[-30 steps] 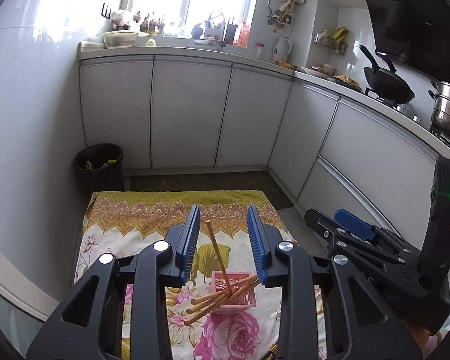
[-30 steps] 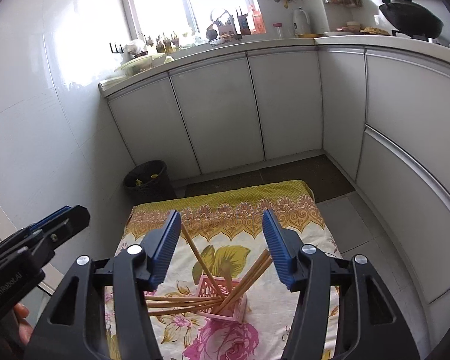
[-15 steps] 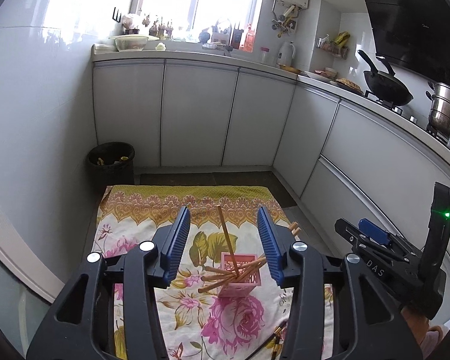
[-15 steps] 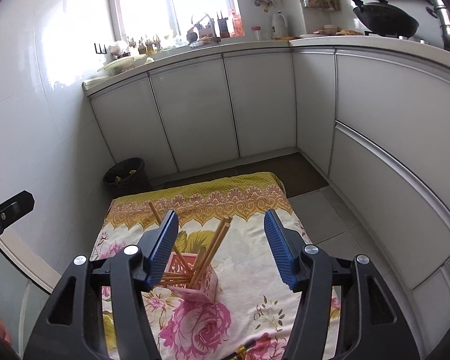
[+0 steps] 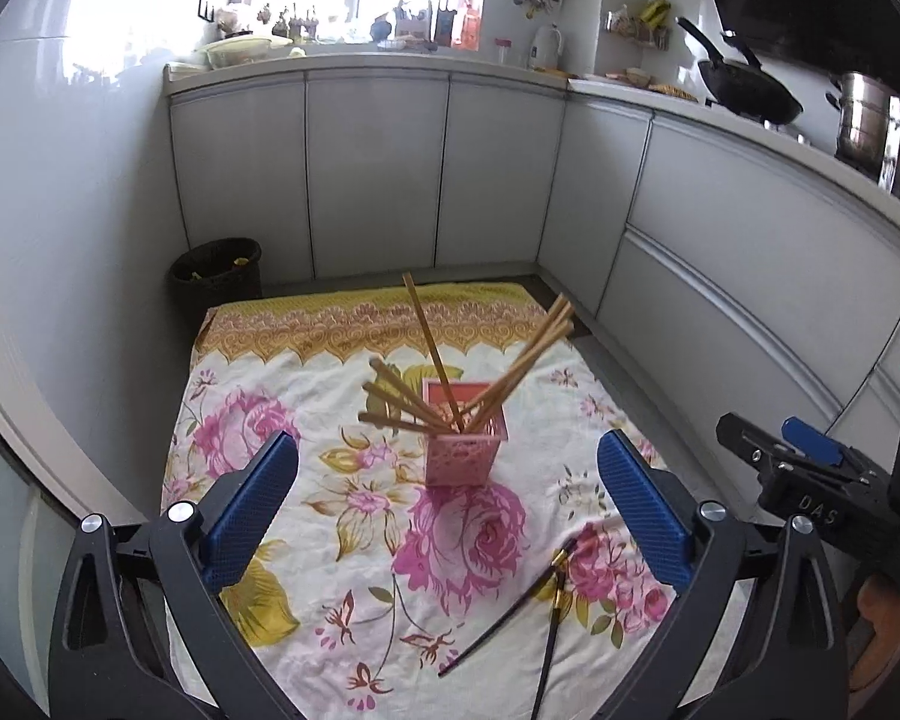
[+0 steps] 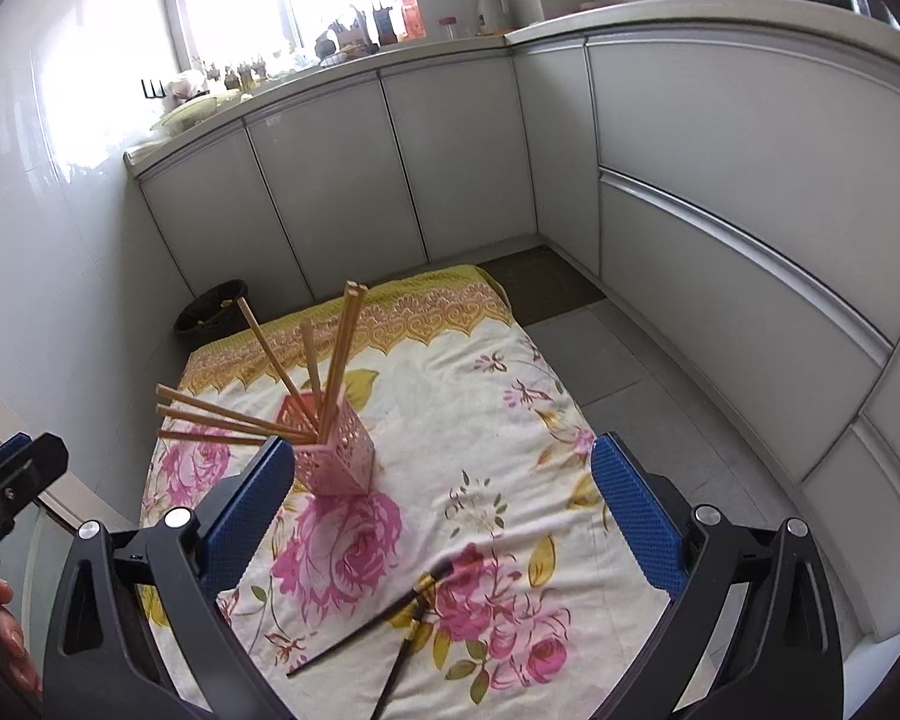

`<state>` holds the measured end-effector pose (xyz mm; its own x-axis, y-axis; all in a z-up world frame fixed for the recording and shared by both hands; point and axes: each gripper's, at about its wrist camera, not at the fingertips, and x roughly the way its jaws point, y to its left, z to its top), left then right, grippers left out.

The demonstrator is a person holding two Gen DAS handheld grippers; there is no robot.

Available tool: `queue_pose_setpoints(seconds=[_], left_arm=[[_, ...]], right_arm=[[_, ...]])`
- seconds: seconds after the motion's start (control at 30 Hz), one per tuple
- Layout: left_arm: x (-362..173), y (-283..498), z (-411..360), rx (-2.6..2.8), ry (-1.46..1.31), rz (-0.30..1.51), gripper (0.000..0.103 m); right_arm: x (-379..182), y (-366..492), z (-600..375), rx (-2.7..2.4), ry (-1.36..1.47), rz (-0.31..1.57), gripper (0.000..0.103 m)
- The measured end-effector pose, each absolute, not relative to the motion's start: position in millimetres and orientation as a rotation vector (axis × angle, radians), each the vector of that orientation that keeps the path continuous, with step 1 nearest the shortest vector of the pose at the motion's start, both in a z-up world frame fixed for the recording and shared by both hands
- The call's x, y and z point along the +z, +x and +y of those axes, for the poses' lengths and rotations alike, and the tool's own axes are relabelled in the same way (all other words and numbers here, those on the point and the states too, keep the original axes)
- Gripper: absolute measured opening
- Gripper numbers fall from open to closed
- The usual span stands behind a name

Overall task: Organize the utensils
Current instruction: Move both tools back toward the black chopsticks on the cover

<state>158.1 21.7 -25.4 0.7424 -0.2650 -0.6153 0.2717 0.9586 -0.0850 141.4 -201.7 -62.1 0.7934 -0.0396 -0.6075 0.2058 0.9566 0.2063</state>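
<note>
A pink lattice holder stands on the floral cloth and holds several wooden chopsticks fanned outward. It also shows in the right wrist view. Two black chopsticks lie loose on the cloth nearer me; they also show in the right wrist view. My left gripper is open and empty, above the cloth short of the holder. My right gripper is open and empty, with the holder just beyond its left finger.
The cloth covers a low surface in a kitchen corner. White cabinets run along the back and right. A dark bin stands at the far left. A wok and a steel pot sit on the counter.
Both grippers have pulled back and up from the holder and opened wider. The holder now looks farther off, and the two black chopsticks have come into view.
</note>
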Motion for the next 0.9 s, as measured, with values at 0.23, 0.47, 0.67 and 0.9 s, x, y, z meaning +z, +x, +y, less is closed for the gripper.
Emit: queue_pose_setpoints(seconds=[0.23,0.47,0.67,0.9], left_arm=[[-101.8,165.5,-4.4,-0.355,0.043,0.868,0.096],[-154.7,178.2,-41.0,-0.462,0.174,1.030,0.096],[-195.0,200.7,-78.4,-0.532,0.300,1.173,0.092],[-221.7,229.9,-128.3,-0.623,0.417,1.322,0.046]], right_arm=[[-125.9,110.5,-215.5,-0.154,0.319,0.767,0.096],[-182.7,87.0,-225.6,-0.158,0.367,0.893,0.096],[-213.4,72.9,-228.2,-0.144,0.397,1.001,0.096],[-219.1,74.0,-222.3,-0.060,0.418,1.056,0.096]])
